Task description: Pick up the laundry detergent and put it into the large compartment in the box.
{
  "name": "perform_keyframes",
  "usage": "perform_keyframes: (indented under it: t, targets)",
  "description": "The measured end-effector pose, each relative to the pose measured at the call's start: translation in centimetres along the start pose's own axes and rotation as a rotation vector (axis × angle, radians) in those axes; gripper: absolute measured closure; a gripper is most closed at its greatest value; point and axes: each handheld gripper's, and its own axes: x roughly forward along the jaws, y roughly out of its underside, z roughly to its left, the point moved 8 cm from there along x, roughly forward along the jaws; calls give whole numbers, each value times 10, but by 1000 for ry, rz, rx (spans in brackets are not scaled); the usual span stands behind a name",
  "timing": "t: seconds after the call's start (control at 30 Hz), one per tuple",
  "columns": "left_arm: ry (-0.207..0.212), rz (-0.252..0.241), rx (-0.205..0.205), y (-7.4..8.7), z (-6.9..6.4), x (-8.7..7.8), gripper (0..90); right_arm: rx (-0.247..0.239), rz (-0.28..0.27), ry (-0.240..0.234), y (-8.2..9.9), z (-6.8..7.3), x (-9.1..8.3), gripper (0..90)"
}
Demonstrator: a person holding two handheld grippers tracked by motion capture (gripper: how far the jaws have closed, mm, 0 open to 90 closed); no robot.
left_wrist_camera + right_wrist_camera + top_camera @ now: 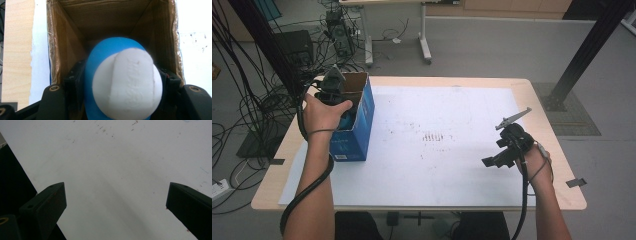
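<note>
1. Left gripper view showed the left tool clamped on a blue-and-white object over the open cardboard box.
2. Box stood near the desk's far-left corner.
3. Right tool stood apart, empty, near the right edge.
4. Risk: off-centre release could snag the object on the rim.

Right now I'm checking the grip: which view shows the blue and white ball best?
The left gripper view: the blue and white ball sits close up between the left gripper's jaws, above the open cardboard box. The high view gives just a blue sliver beside the hand. The right gripper view faces the white sheet.
</note>
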Motion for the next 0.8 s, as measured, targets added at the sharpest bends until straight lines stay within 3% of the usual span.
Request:
perform_keyframes:
  t: [0.8]
  targets:
    - [-4,-3,0,0,-1,0,376,3,0,1,-1,-2,-1,29]
